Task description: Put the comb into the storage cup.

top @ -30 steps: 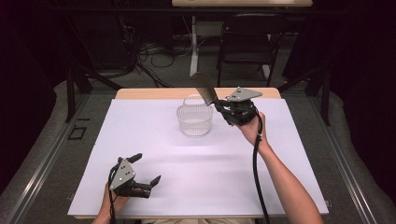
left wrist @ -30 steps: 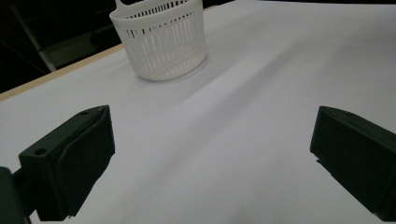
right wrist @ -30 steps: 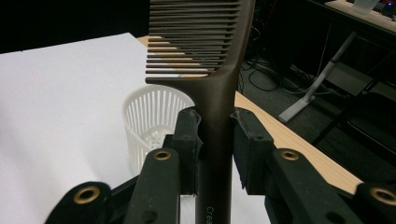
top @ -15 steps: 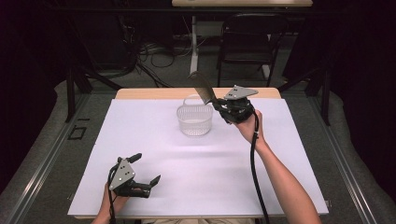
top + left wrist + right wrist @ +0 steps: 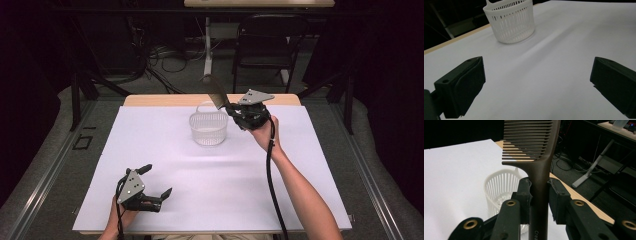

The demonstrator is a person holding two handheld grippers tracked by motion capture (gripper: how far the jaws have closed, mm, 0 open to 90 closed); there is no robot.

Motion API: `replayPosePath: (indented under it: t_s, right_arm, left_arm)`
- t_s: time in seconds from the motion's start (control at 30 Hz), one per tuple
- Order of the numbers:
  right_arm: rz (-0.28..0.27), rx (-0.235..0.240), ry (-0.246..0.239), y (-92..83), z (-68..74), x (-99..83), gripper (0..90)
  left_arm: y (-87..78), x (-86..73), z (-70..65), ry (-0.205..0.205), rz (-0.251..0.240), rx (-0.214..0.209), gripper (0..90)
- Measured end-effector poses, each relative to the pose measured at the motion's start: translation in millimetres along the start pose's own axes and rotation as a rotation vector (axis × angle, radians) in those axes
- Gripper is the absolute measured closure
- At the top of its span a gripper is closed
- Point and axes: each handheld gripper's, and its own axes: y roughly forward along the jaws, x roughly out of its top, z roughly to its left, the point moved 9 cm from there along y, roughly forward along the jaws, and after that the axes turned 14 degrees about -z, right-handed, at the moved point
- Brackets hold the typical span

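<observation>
Barely anything has shifted since a second ago. Right gripper (image 5: 231, 108) clamps the comb (image 5: 536, 157) by its handle, teeth end angled up and away, just above and beside the white basket (image 5: 208, 128); left gripper (image 5: 157, 184) rests spread, well apart.

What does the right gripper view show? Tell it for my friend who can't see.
A dark brown comb stands upright, its handle pinched between the right tongs, teeth pointing left. Behind and below sits a white slotted basket on a white table.
</observation>
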Motion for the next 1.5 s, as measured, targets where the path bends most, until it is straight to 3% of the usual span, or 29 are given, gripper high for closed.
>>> replayPosePath:
  t_s: [0.4, 1.5]
  right_arm:
    - [-0.024, -0.005, -0.022, 7.4, -1.3, 5.3, 72.8]
    - [-0.068, -0.012, -0.019, 24.6, 1.2, 12.5, 72.7]
  left_arm:
    - [0.0, 0.2, 0.4, -0.003, -0.005, 0.001, 0.1]
    - [-0.7, 0.4, 1.4, -0.002, -0.006, 0.003, 0.1]
